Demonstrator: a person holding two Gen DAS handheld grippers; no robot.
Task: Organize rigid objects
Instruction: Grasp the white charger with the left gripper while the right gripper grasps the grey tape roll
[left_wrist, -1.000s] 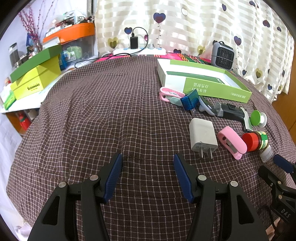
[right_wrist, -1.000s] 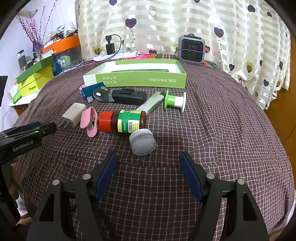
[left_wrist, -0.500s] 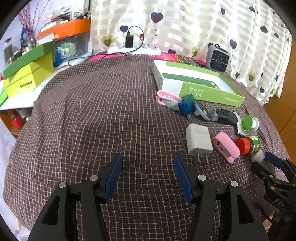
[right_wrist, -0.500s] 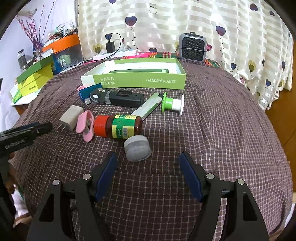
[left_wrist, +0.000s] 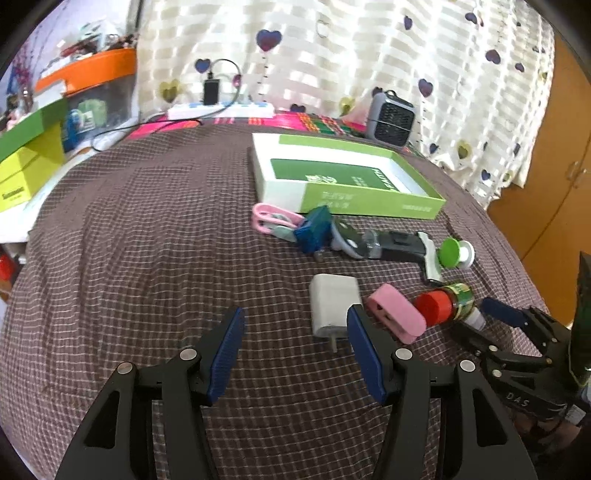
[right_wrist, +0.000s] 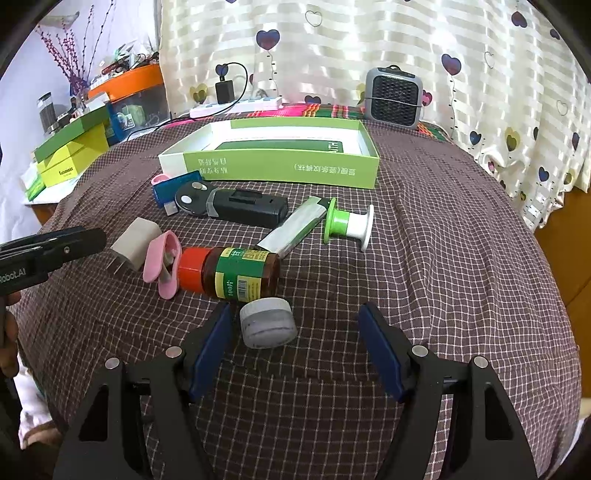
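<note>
Both hand-held grippers released, gripping nothing. Left hand-held gripper (left_wrist: 293, 345) hovers just short of the white plastic charger block (left_wrist: 333, 308), prongs toward the camera. Right hand-held gripper (right_wrist: 295, 347) brackets the small grey round jar (right_wrist: 267, 323). Brown glass bottle with red cap (right_wrist: 231, 273) lies on its side, long axis left-right, cap left, on the checked-cloth counter (right_wrist: 443, 277).
</note>
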